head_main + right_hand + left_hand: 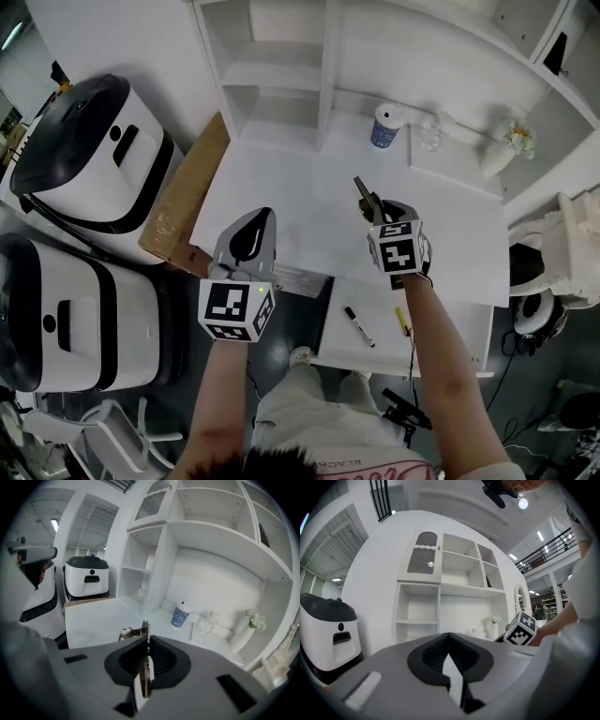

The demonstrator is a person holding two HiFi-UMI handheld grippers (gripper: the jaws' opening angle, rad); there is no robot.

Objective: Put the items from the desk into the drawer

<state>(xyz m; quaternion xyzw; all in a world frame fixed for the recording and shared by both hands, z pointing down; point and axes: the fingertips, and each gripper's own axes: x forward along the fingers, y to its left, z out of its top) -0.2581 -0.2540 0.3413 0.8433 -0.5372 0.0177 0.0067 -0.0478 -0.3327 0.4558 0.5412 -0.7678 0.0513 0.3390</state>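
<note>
Here, right gripper (377, 212) pinches metal item (362, 191) — lengthwise, tip toward shelves (277, 77).

White machines (84, 155) (black-topped) — brown cardboard (183, 202) beside them.

Smooth matt desk (281, 192); dull metal item (363, 191)

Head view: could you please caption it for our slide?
Right claw holds a small metal item above the white desk; marker lies in open drawer.
</note>
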